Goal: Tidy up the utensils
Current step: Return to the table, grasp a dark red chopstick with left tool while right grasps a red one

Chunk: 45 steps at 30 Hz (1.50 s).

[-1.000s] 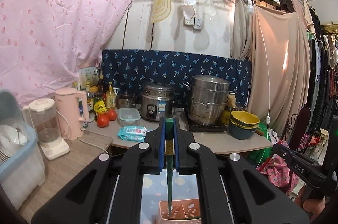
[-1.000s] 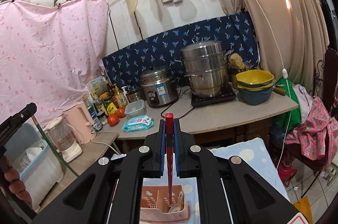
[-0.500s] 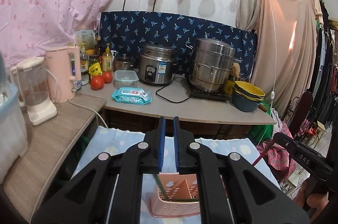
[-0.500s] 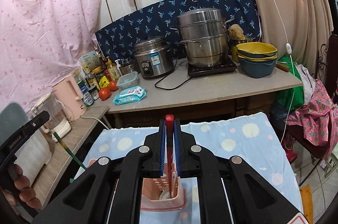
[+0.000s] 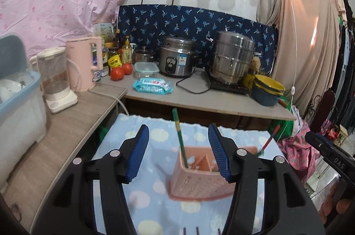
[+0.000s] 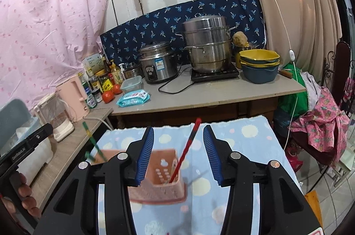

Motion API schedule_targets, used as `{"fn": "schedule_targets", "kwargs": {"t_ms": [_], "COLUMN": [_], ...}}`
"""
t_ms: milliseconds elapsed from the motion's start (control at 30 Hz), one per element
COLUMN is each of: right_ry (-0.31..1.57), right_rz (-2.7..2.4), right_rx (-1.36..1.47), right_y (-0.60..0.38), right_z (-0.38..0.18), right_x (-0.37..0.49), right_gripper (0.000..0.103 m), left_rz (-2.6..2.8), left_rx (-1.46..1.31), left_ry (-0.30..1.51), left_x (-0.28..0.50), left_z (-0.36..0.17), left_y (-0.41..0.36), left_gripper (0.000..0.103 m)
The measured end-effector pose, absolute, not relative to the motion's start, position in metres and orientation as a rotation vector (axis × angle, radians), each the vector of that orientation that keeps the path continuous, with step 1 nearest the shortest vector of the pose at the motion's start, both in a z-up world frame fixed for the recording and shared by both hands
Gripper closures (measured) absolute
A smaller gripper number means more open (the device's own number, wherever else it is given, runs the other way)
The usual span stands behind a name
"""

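— Now, on the blue dotted cloth [image 5: 155, 195]?
— Holds a pink slotted caddy [image 5: 199, 181], near the middle.

— And the grippers?
— Left gripper [image 5: 178, 150]: spread wide, gripping nothing, hovering over the caddy's left end. Right gripper [image 6: 178, 151]: likewise released, empty, above the right end.

— Then the utensils?
— Green-handled one [image 5: 180, 137]: standing in the caddy's left compartment, tilted slightly, between the left pads [image 5: 138, 153] without touching. Red-handled one [image 6: 185, 150]: leaning in the right compartment, free of the right pads [image 6: 145, 155].

— Anything in the caddy besides?
— Blurred; cannot tell.
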State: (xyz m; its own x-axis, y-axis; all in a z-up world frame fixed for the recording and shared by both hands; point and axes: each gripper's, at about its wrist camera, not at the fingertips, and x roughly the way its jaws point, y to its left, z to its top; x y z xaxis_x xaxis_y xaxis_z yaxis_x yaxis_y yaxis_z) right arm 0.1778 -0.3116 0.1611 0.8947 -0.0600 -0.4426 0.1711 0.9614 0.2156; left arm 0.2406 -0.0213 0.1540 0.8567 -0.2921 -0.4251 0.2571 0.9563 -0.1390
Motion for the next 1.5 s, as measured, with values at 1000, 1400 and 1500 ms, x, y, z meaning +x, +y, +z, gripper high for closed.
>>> {"fn": "schedule_targets", "kwargs": {"t_ms": [1000,1400,1500], "right_ry": [0.852,0.893,0.9], "right_rz": [-0.134,-0.113,-0.11], "right_rx": [0.178,0.196,0.196], "right_y": [-0.222,-0.212,-0.212], "right_z": [-0.022,-0.045,-0.046], "right_x": [-0.018,-0.027,-0.026], "right_gripper": [0.061,0.081,0.083], "left_rz": [-0.313,-0.332,-0.334], "left_rx": [0.052,0.073,0.083], "left_ry": [0.891,0.921,0.918], "left_x": [0.059,0.04,0.039], "left_z": [-0.039,-0.057,-0.059], "left_y": [-0.006,-0.01,-0.012], "left_gripper": [0.05,0.051,0.056]}}
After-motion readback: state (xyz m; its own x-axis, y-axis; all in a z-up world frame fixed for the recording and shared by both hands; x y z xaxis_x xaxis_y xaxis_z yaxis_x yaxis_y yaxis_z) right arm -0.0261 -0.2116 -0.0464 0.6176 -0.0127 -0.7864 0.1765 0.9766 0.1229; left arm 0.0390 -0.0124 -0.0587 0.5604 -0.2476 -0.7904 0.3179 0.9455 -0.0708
